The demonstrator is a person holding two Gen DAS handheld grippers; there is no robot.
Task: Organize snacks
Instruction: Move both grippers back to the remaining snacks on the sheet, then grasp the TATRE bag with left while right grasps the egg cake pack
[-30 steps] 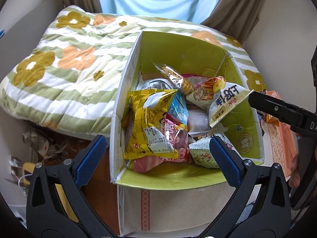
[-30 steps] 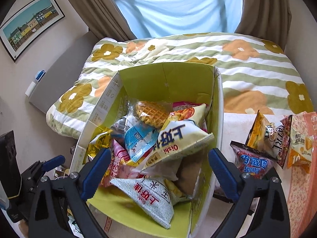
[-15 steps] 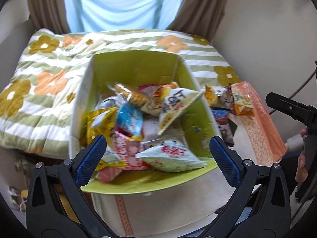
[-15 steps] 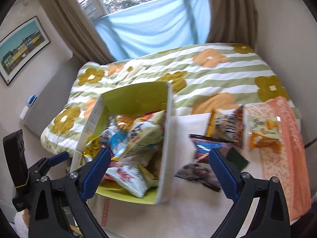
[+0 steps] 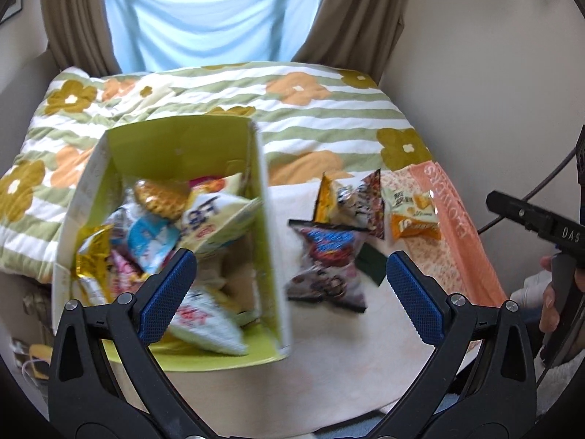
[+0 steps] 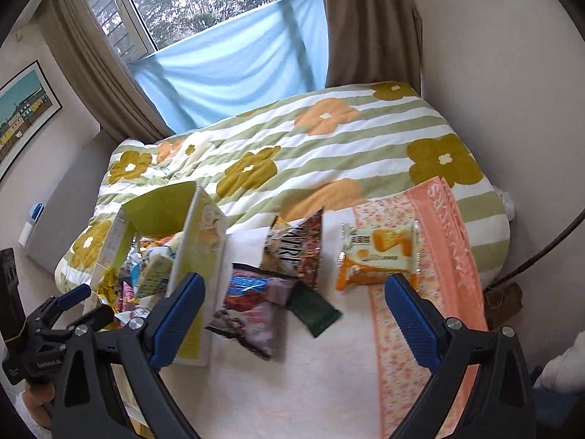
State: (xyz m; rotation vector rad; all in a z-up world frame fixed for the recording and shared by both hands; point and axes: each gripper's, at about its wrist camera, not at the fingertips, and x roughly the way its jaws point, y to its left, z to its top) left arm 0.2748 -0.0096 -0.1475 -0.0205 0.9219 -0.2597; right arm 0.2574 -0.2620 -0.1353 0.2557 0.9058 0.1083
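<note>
A lime-green cardboard box (image 5: 182, 146) (image 6: 199, 241) stands at the left, filled with several snack bags, a white-and-blue one (image 5: 215, 219) on top. To its right, loose on the white cloth, lie a red-and-blue bag (image 5: 329, 252) (image 6: 252, 307), a dark bag with gold (image 5: 351, 201) (image 6: 296, 248), an orange-and-white cracker pack (image 5: 413, 216) (image 6: 380, 256) and a dark green packet (image 6: 314, 309). My left gripper (image 5: 289, 285) is open and empty above the box's right wall. My right gripper (image 6: 292, 314) is open and empty above the loose bags.
A striped quilt with flowers (image 5: 310, 109) (image 6: 329, 139) covers the bed behind. An orange patterned towel (image 5: 449, 219) (image 6: 438, 256) lies at the right. Curtains and a window (image 6: 204, 3) stand at the back, and a wall rises close on the right. A hand (image 5: 548, 303) grips the right tool.
Both views have swung right and pulled back from the box. A second ago a white-and-blue bag sat at my right gripper's tip over the box; it now rests inside and both grippers are empty.
</note>
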